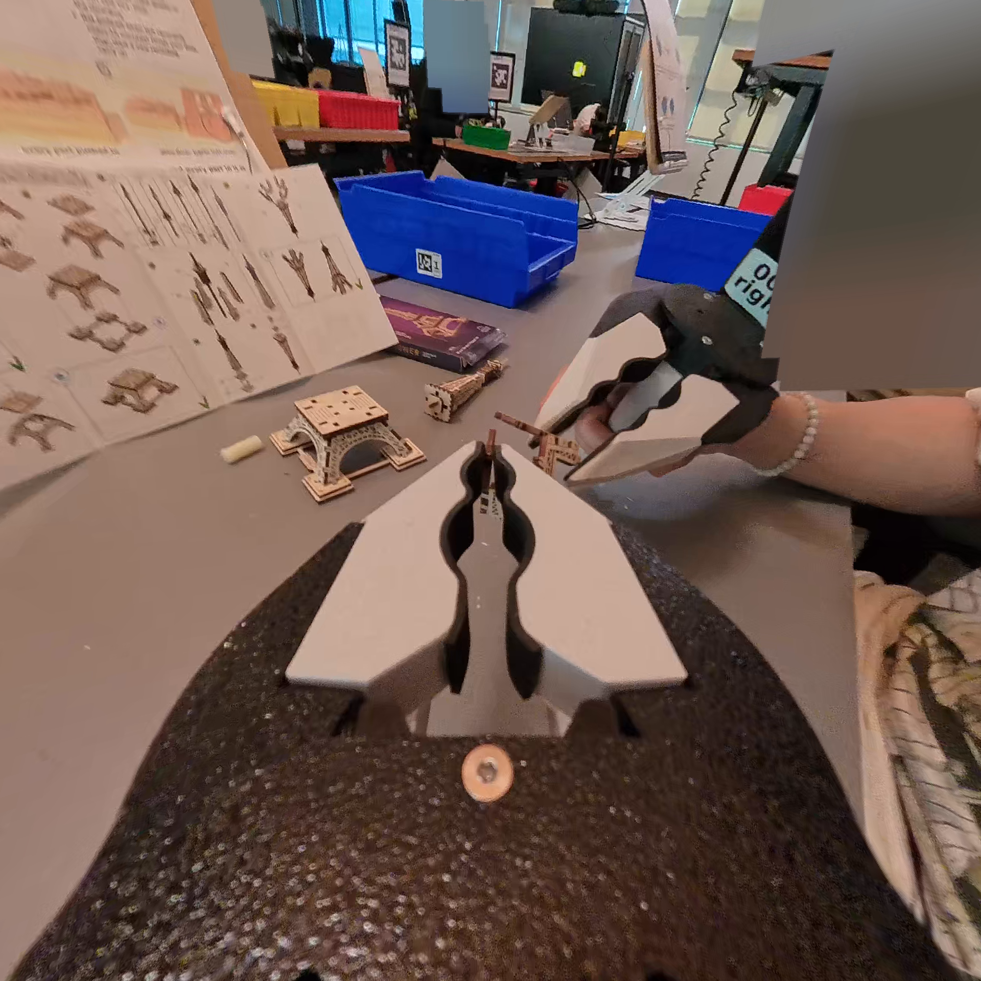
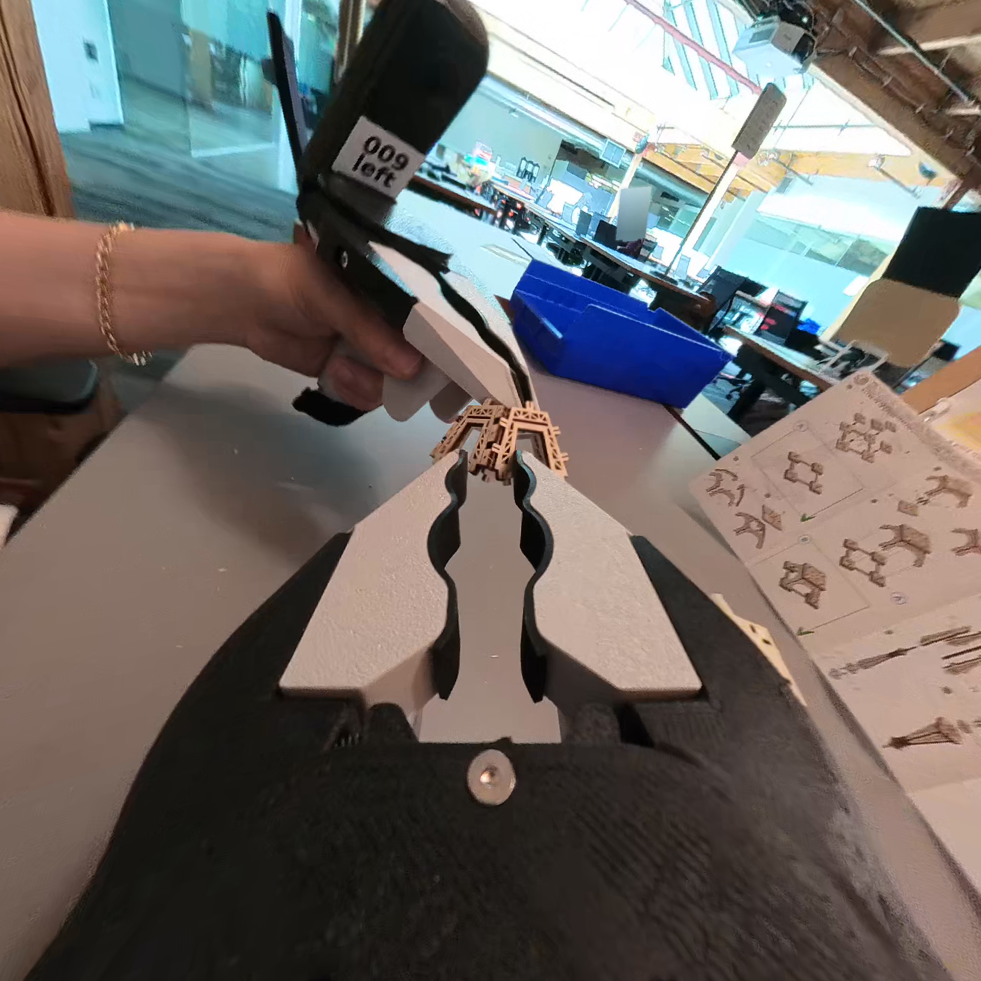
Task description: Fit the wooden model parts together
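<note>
My right gripper (image 2: pixel 491 459) is shut on a small wooden lattice section (image 2: pixel 533 430) with arched legs, held above the grey table (image 1: pixel 159 531). My left gripper (image 1: pixel 489 451) is shut on a thin wooden piece (image 1: pixel 491 443) seen edge-on. In the right wrist view the left gripper (image 2: pixel 517 395) pinches the top of the same lattice cluster. In the left wrist view the right gripper (image 1: pixel 552 455) holds its lattice part (image 1: pixel 561 448) just right of my left tips. A wooden tower base (image 1: pixel 345 435) stands on the table, and a tower spire (image 1: pixel 462 387) lies behind it.
Instruction sheets (image 1: pixel 159 297) lean at the left, also showing in the right wrist view (image 2: pixel 849 531). A small pale cylinder (image 1: pixel 241 448) lies beside the base. A purple box (image 1: pixel 440 334) and two blue bins (image 1: pixel 456 233) (image 1: pixel 700 239) stand farther back. A person's forearm (image 1: pixel 876 451) reaches in from the right. Less than 4 cm separates the two grippers' tips.
</note>
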Tool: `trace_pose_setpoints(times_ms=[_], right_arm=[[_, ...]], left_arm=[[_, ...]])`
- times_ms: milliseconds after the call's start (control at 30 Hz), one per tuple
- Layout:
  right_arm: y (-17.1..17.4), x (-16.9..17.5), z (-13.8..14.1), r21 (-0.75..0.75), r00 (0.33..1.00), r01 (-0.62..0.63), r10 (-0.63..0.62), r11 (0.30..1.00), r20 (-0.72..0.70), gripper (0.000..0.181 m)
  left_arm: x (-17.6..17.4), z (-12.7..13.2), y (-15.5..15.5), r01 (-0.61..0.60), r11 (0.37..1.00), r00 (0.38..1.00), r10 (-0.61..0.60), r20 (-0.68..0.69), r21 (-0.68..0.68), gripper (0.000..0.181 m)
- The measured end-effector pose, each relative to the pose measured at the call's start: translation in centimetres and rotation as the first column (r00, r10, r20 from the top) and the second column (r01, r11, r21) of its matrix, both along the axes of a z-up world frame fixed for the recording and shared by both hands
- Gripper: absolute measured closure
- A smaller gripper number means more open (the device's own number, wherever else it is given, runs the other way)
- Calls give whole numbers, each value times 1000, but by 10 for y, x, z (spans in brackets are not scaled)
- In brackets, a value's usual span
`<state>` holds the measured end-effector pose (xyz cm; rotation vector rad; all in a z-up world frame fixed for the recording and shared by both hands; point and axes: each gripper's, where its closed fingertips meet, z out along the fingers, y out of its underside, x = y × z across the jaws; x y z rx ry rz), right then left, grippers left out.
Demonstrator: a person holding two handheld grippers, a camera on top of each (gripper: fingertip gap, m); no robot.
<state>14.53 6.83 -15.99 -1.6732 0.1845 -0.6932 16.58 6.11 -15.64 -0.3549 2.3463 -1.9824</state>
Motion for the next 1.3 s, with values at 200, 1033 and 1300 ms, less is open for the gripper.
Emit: trace_pose_setpoints(times_ms=[200, 1033, 1300], right_arm=[[-1, 0, 7, 42, 1000, 9, -8, 999, -10, 168], [-2, 6, 1, 0, 999, 31, -31, 1000, -40, 168], [-10, 15, -2, 43, 989, 64, -58, 997, -135, 169]], left_arm=[[0, 7, -3, -26, 999, 996, 29, 86, -33, 180], [8, 3, -4, -107, 992, 991, 112, 79, -60, 180], [14, 10, 0, -134, 987, 988, 140, 67, -91, 168]])
